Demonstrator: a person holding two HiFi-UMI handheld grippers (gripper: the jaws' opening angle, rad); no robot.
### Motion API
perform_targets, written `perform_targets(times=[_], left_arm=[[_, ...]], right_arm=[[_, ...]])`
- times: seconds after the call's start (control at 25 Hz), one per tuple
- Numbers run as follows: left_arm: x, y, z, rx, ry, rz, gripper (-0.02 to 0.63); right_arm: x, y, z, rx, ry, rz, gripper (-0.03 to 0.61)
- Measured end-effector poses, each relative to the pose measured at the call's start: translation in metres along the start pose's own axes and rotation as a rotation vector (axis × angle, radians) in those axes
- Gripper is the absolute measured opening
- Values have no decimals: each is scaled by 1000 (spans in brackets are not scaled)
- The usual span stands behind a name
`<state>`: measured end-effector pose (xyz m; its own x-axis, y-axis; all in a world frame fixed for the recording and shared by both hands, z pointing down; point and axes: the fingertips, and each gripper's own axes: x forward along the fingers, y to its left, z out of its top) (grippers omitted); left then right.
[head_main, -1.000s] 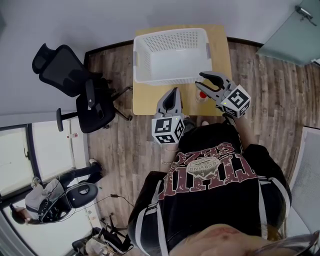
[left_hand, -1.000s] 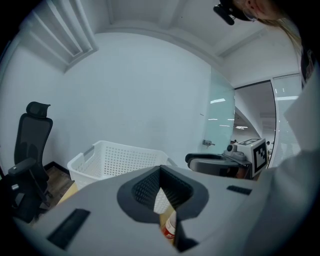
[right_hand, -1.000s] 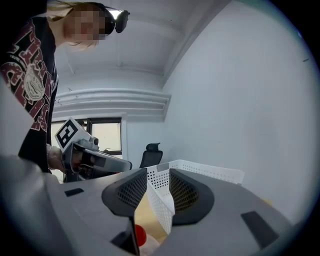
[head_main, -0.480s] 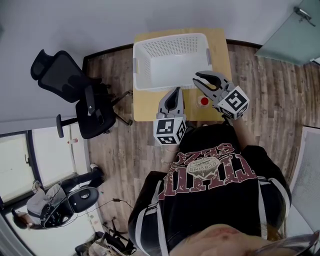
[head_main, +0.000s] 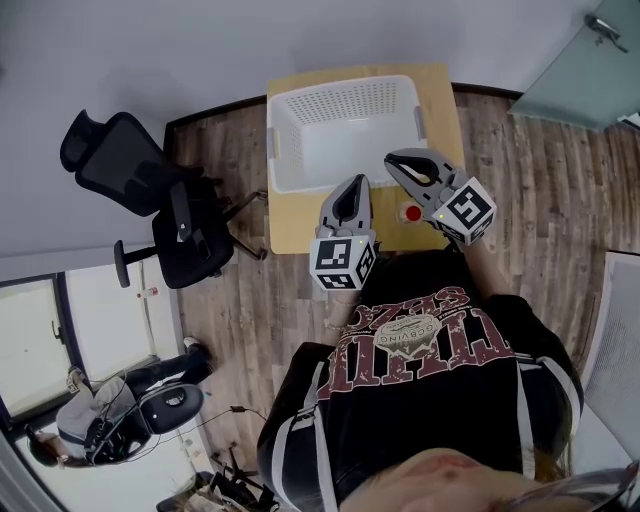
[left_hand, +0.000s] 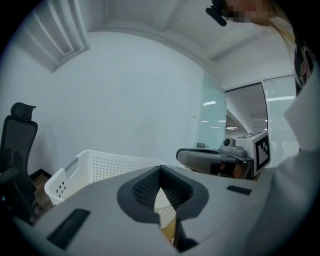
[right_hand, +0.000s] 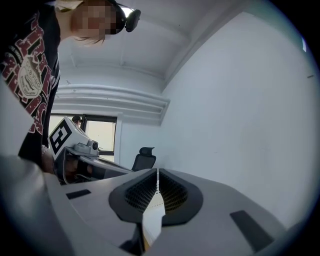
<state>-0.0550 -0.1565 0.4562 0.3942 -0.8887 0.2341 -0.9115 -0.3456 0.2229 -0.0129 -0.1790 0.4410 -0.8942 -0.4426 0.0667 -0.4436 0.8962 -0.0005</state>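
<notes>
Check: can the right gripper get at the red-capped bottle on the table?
Probably yes. The red-capped bottle stands clear on the table close by the right gripper, nothing between them. The gripper looks shut, so it must open first.

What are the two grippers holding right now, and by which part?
Nothing. The left gripper and the right gripper both have their jaws together with nothing between them, above the table.

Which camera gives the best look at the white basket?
The head view: it looks down into the whole white basket on the wooden table. The left gripper view shows only its perforated side wall beyond the jaws. The right gripper view shows just a white sliver between its jaws, possibly the basket.
</notes>
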Motion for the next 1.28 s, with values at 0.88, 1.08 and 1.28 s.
perform_targets(times=[0.88, 1.08, 1.28], left_arm=[[26, 5, 7, 18, 5, -97, 48], [33, 5, 7, 18, 12, -111, 48], [36, 10, 7, 18, 21, -116, 48]], right_arm=[[16, -10, -5, 25, 17, -38, 17], [17, -16, -7, 30, 23, -47, 17], [22, -18, -10, 33, 35, -44, 17]])
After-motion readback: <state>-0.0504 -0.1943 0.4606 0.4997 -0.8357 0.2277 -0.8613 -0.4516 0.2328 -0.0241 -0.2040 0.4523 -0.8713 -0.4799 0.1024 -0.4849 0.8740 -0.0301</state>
